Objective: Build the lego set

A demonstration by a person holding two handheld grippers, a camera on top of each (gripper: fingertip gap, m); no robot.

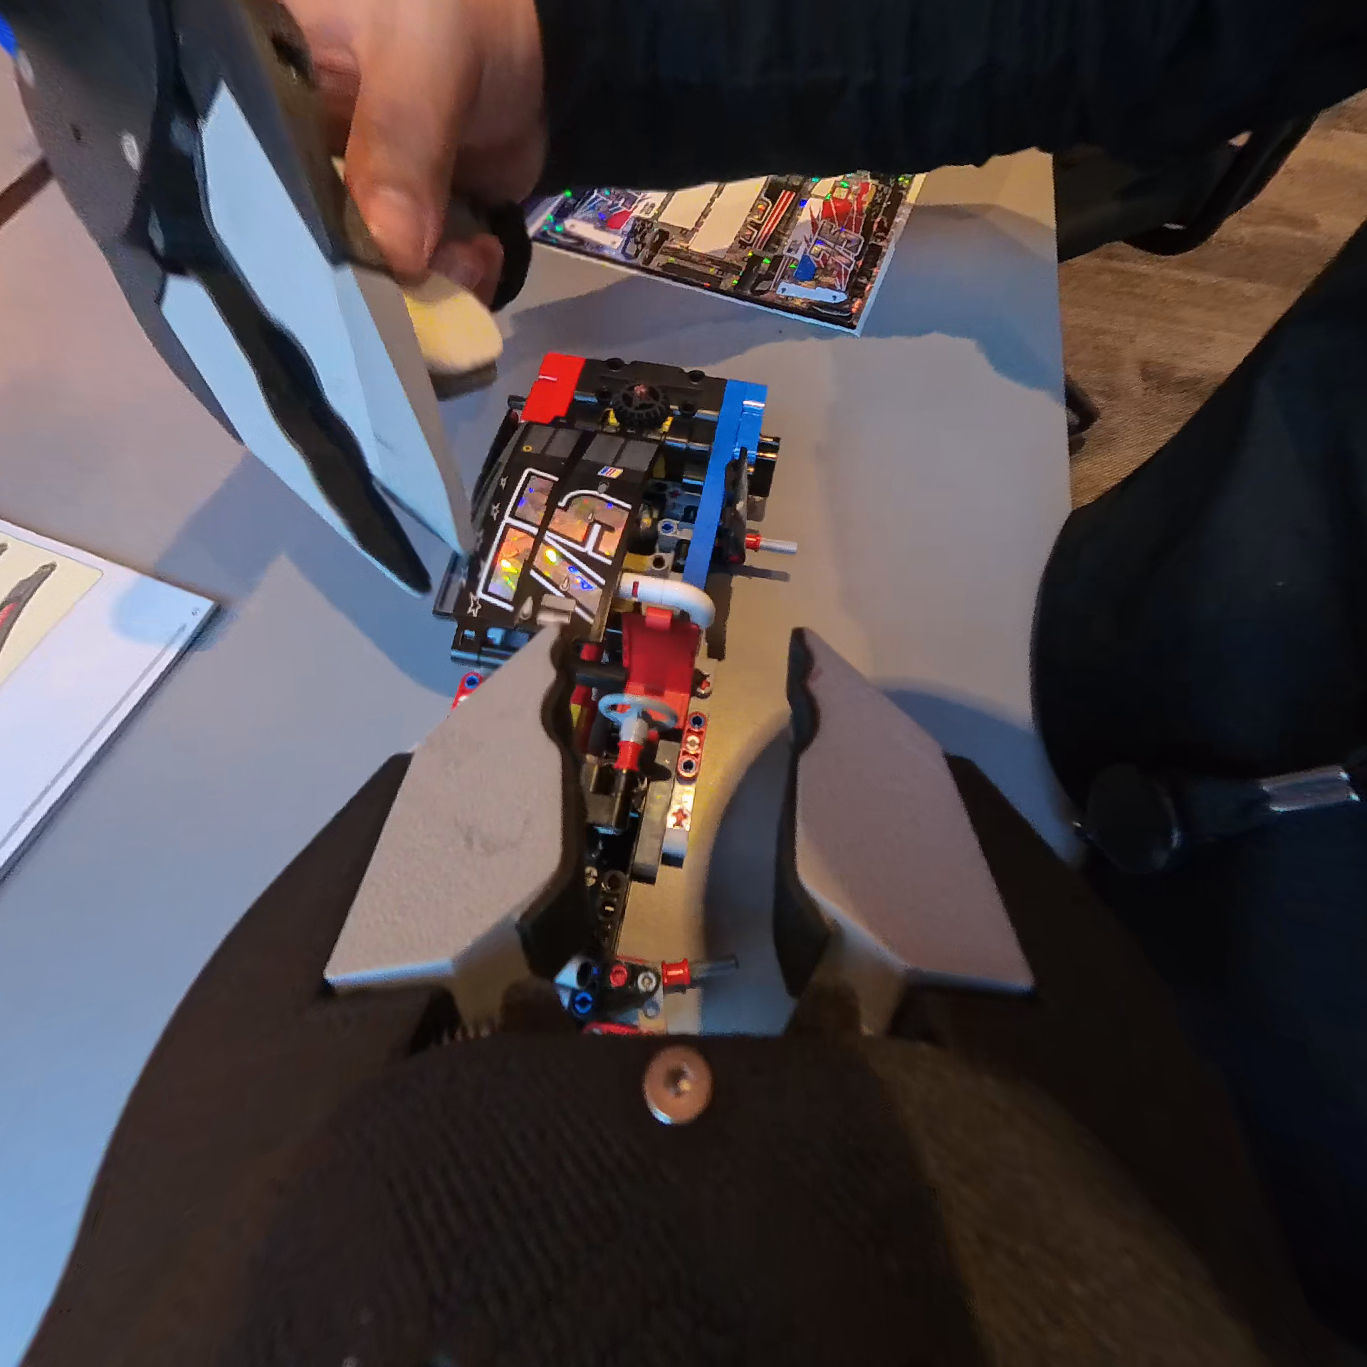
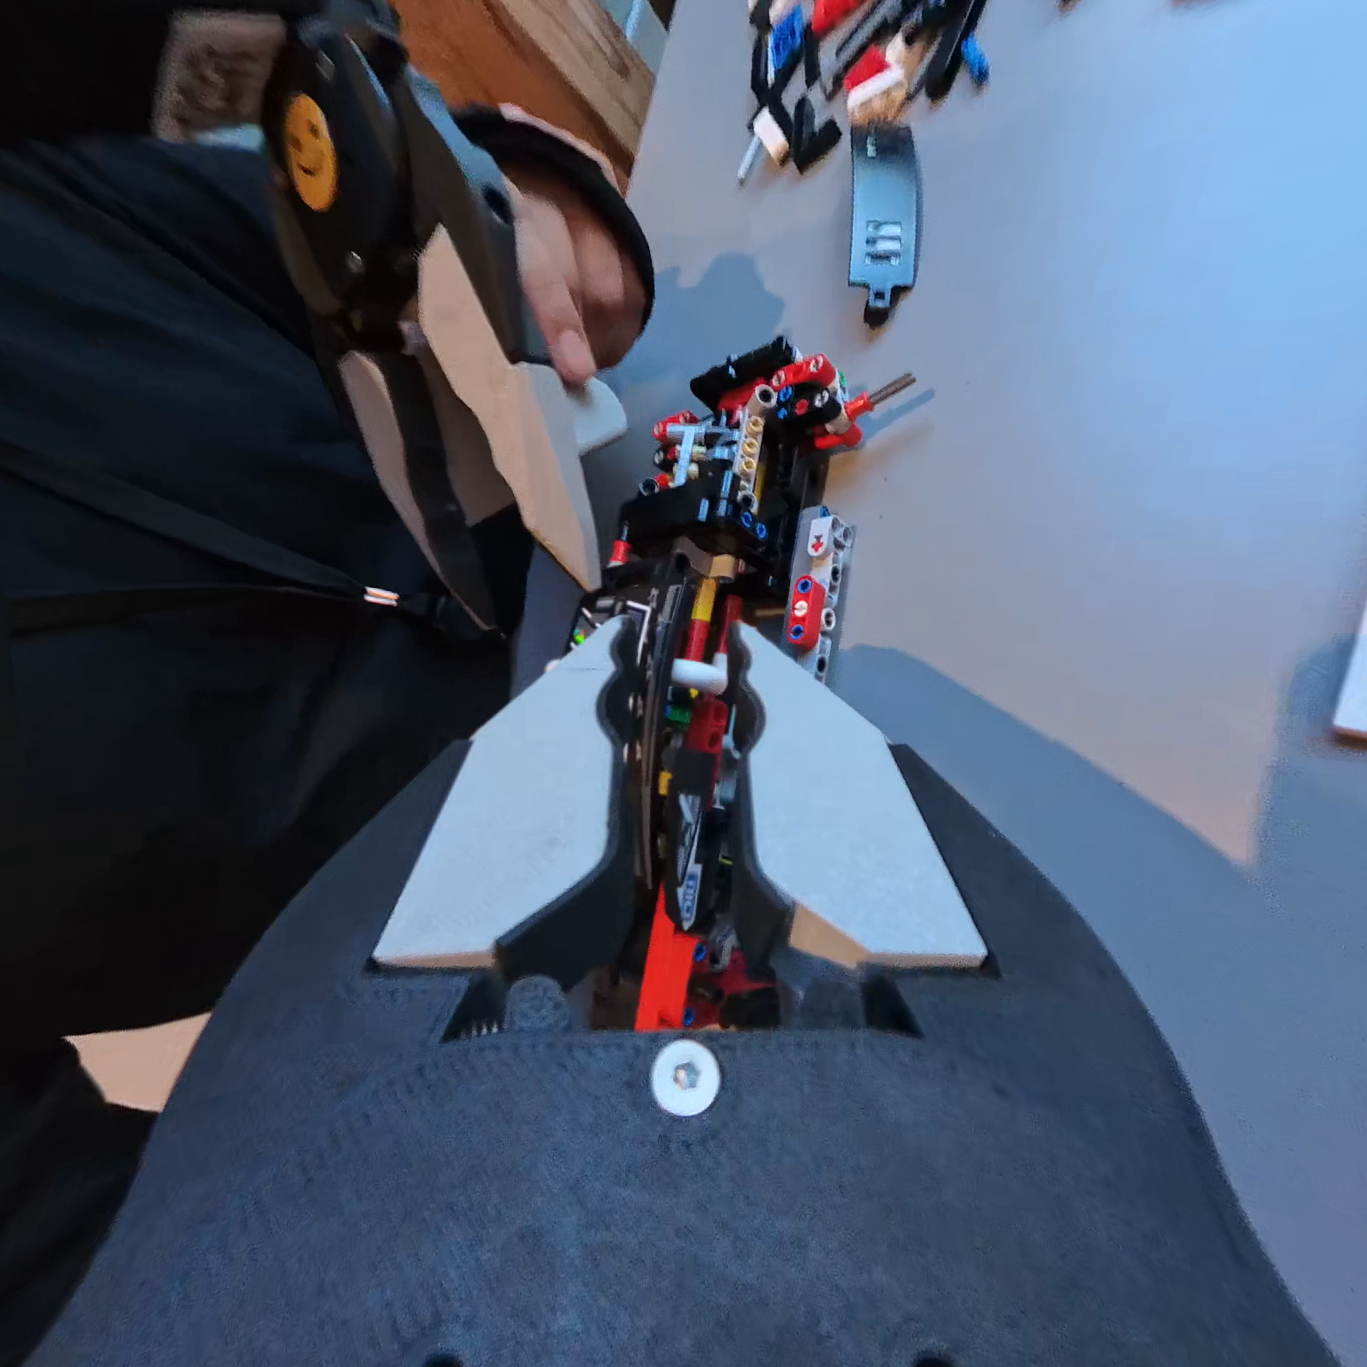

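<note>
Steadying the build comes first: the grey surface carries the half-built lego car lying flat near its middle, nose toward the left tongs. These are spread wide and straddle the chassis without clamping it, one tip just touching the near edge of the black stickered panel. The right tongs stand narrow, coming in over the other end with the panel and red frame showing between their tips; whether they actually pinch the panel I cannot tell.

The step looks like seating that panel on the body. To do it well, I would close the left pair on the solid chassis beams, not on the small grey steering wheel, so the car cannot slide. Then press the panel straight down at its pin holes, evenly, avoiding a twist that could pop neighbouring beams loose.
</note>
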